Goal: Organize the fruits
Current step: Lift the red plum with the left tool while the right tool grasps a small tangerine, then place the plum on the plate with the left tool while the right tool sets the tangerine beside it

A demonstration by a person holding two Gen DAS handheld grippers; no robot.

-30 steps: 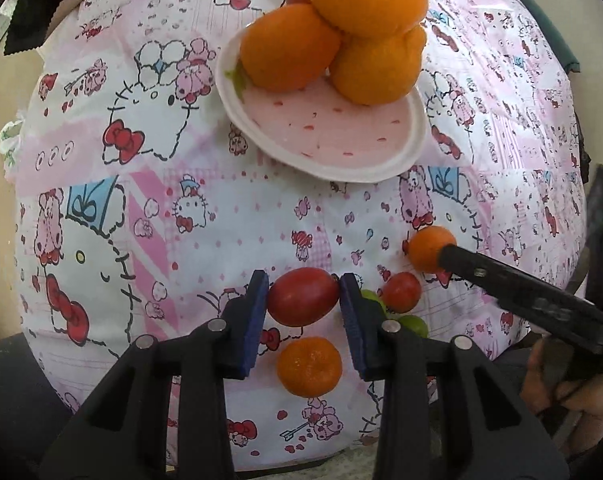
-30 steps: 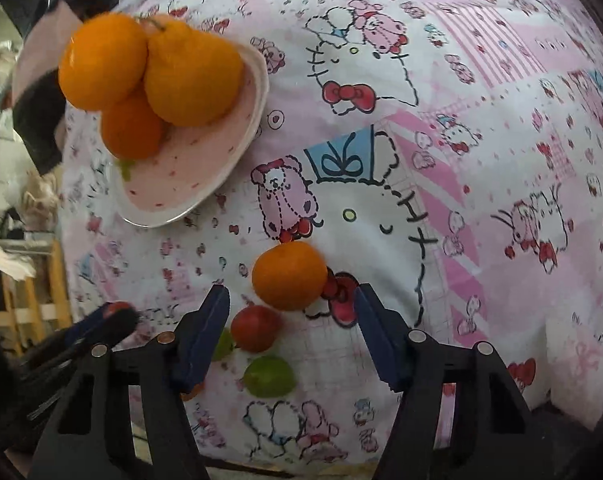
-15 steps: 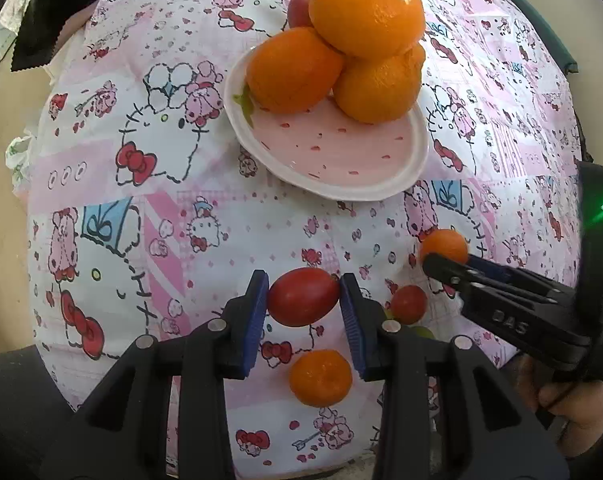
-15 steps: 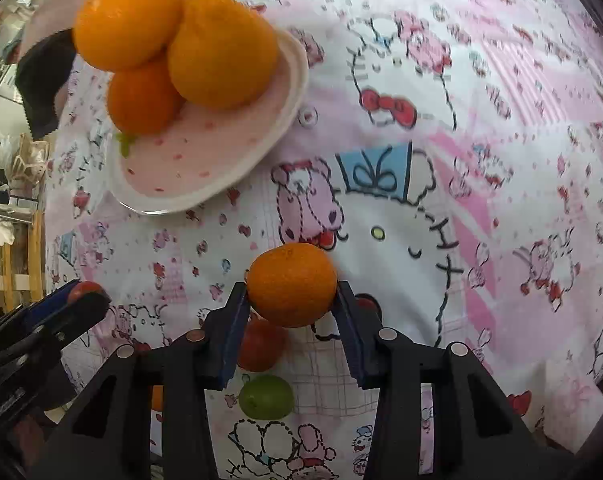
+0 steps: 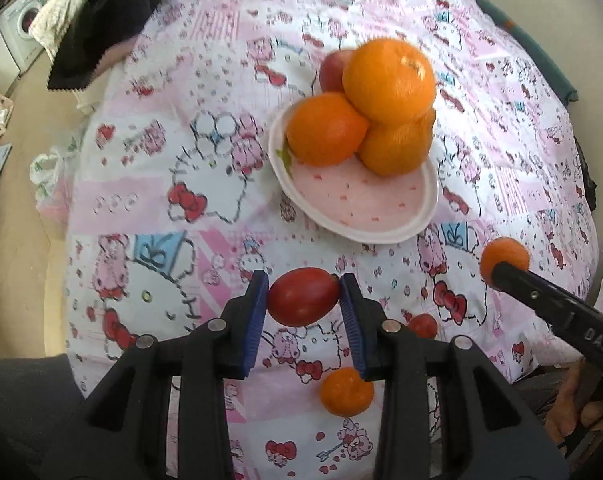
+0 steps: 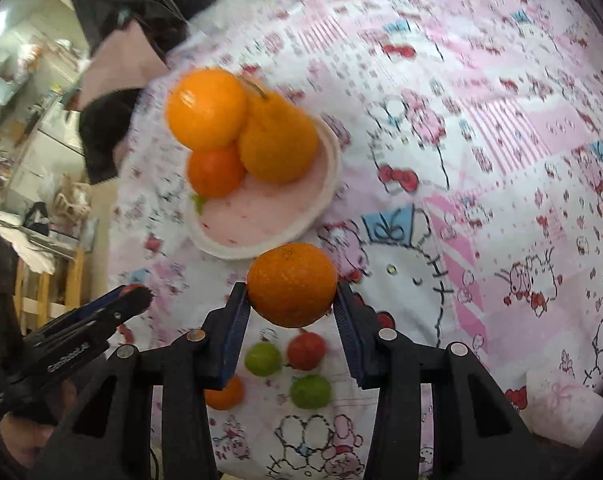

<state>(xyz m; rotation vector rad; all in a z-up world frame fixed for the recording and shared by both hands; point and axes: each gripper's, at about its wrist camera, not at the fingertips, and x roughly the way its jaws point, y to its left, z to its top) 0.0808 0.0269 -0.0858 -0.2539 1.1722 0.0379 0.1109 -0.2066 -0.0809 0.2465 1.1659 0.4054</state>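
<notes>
Two hand-held black grippers with blue finger pads hang over a bed or table covered in a pink-and-white cartoon-cat cloth (image 5: 205,128).

The left gripper (image 5: 303,298) is clamped narrowly on a glossy red oval tomato-like fruit (image 5: 303,296), pads pressing its two ends, clear of the cloth. The right gripper (image 6: 291,298) is closed on a small round dimpled orange mandarin (image 6: 291,284), held at its widest part.

At twelve o'clock from both grippers sits a shallow white plate with a pink speckled centre (image 5: 381,236). Its far half carries a pile of large oranges (image 5: 387,80) stacked in two layers, with a reddish apple (image 5: 333,68) tucked behind. The near half is bare.

On the cloth near the grippers, at about six o'clock, lie another small mandarin (image 5: 346,392), a small red fruit (image 6: 306,350) and two small green round fruits (image 6: 309,392).

Risks, as a judgement:
- The oval fruit is smooth and gripped end to end, so it may squirt out or bruise.
- Setting either fruit against the pile could nudge the top orange and roll it off the plate.
- Both grippers heading for the same bare patch could collide.
- The soft cloth may let the plate tip.
</notes>
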